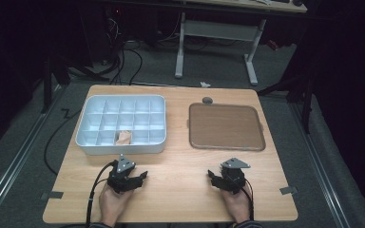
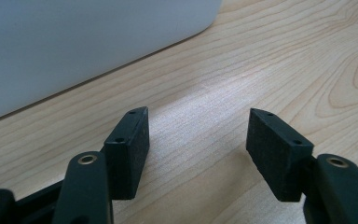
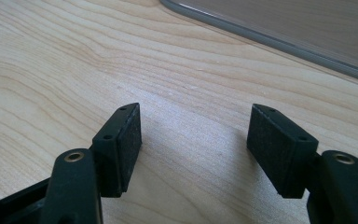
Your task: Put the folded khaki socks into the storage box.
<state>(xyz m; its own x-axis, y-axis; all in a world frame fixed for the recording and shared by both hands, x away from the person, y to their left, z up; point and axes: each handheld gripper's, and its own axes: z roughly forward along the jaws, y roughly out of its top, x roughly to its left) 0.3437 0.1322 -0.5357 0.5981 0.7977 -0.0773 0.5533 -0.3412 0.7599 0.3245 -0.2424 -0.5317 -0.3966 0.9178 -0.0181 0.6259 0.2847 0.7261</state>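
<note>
Both tongs parked on the desk, jaws apart and holding nothing

Left tongs [image 1: 143, 176] and right tongs [image 1: 211, 176] rest near the person's edge of the desk [image 1: 180, 190]. The small tan piece [image 1: 123, 137] lies in a front-row cell of the white divided tray [image 1: 120, 148], just beyond the left tongs; the brown tray [image 1: 226, 127] lies beyond the right. Probably best to lift clear of the wall and drop straight into that cell.

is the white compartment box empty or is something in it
Not empty. The white compartment box holds one small tan object in a front-row cell; the other cells look bare.
</note>
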